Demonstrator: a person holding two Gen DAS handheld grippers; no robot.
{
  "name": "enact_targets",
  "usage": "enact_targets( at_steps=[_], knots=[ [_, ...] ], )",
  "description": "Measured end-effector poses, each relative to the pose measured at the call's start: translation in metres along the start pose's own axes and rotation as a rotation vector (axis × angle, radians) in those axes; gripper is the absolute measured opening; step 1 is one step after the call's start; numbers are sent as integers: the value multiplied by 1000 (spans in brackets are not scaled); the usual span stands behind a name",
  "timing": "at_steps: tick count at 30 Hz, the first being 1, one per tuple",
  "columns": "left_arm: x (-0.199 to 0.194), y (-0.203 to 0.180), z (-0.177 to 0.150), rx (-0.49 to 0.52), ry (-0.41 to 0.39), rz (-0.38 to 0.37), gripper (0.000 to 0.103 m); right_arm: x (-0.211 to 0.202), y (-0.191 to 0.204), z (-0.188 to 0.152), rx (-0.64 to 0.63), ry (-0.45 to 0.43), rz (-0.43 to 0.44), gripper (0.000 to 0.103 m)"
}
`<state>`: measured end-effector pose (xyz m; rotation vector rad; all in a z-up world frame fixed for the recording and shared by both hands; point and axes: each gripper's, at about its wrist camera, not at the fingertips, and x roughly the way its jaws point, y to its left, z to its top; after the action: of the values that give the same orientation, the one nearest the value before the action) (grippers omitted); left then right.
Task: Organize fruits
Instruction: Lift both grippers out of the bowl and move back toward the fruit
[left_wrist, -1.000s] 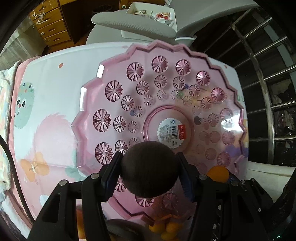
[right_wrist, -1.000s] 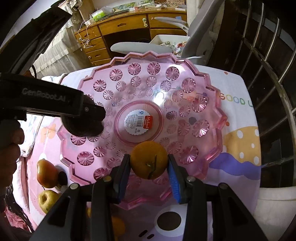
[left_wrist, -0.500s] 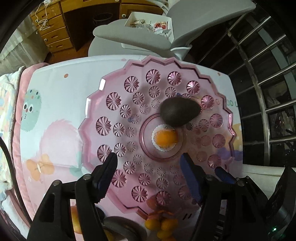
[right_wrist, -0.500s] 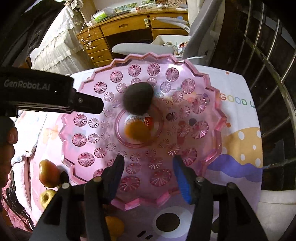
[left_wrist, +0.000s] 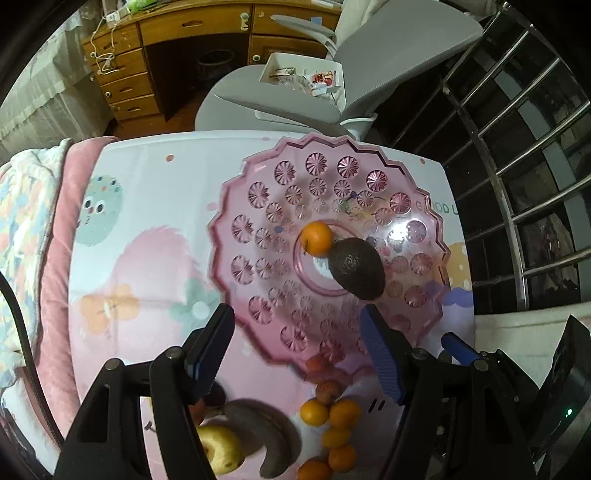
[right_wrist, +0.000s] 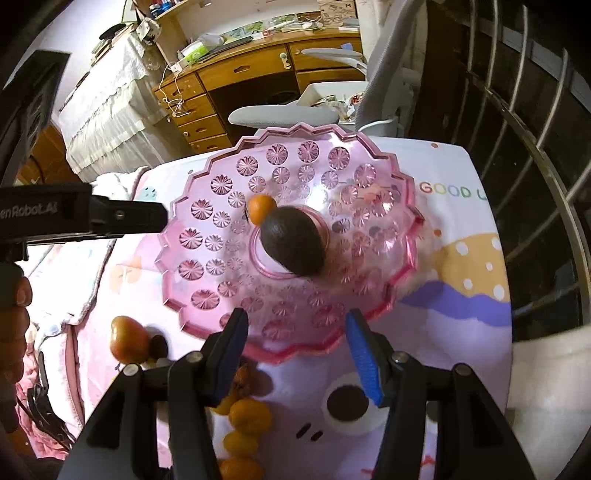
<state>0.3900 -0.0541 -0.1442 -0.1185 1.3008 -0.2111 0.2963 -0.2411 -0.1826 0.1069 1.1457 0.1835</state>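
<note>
A pink scalloped plastic tray (left_wrist: 258, 206) (right_wrist: 207, 210) lies on a patterned cloth. In its middle rest a dark avocado (left_wrist: 356, 267) (right_wrist: 291, 242) and a small orange (left_wrist: 316, 238) (right_wrist: 260, 208), touching each other. My left gripper (left_wrist: 297, 330) is open and empty, held above the tray's near edge. My right gripper (right_wrist: 295, 334) is open and empty, also over the near rim. Loose fruit lies below the tray: several small oranges (left_wrist: 330, 413) (right_wrist: 249, 415), a yellow apple (left_wrist: 218, 448), a dark banana (left_wrist: 258, 428), a red apple (right_wrist: 127, 338).
A grey chair (left_wrist: 295, 103) stands behind the table, with a wooden desk (left_wrist: 166, 62) further back. A metal railing (left_wrist: 517, 177) runs along the right. The left gripper's body (right_wrist: 74, 218) reaches in from the left of the right wrist view.
Both grippers opened and let go: the avocado and the orange dropped into the tray and rolled to its middle. Both grippers then pulled back toward the near rim.
</note>
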Motion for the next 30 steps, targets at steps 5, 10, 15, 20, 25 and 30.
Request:
enact_targets(
  at_steps=[5, 10, 15, 20, 25, 30],
  knots=[
    [-22, 13, -23, 2, -21, -15, 69, -18, 7, -19, 30, -2, -1, 55],
    [-41, 29, -54, 33, -18, -22, 69, -36, 18, -45, 59, -8, -22, 55],
    [-58, 47, -84, 52, -24, -46, 69, -57, 34, -74, 111, -22, -40, 55],
    [-76, 70, -117, 88, -21, -55, 69, -80, 52, -105, 172, -61, -94, 55],
    [-92, 89, -147, 146, -20, -50, 69, -97, 70, -133, 234, -101, -128, 55],
    [-100, 106, -164, 178, -18, -43, 69, -104, 87, -160, 291, -123, -144, 55]
  ],
)
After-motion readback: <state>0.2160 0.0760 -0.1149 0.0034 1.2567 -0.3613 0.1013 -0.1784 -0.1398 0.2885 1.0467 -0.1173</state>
